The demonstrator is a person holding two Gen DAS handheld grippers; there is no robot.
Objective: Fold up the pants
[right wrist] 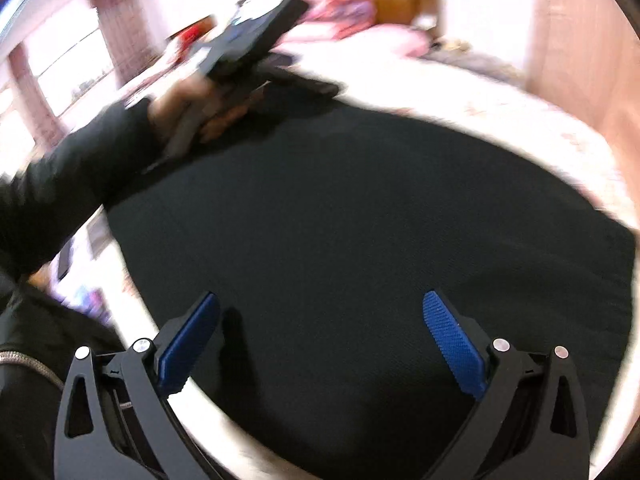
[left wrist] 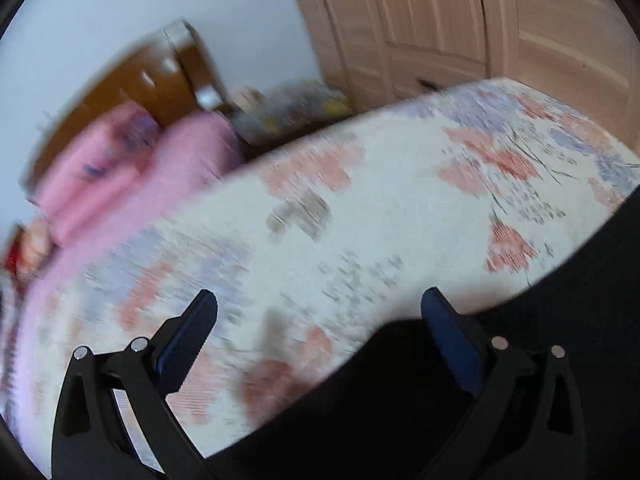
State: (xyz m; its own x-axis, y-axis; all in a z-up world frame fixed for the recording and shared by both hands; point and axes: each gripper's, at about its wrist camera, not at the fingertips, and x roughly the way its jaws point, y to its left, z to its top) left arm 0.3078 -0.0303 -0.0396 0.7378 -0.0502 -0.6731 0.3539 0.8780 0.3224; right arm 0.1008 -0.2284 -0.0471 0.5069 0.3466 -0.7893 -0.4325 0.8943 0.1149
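Black pants lie spread flat on a bed with a floral sheet. In the right wrist view they fill the middle, and my right gripper stands open just above them, nothing between its blue pads. In the left wrist view the pants show only at the lower right, and my left gripper is open over their edge and the sheet. The left gripper's body appears at the upper left of the right wrist view, held by a hand in a black sleeve. Both views are blurred.
Pink pillows and a wooden headboard sit at the bed's head. A cluttered nightstand stands beside it, with light wooden wardrobe doors behind. A window is at the left.
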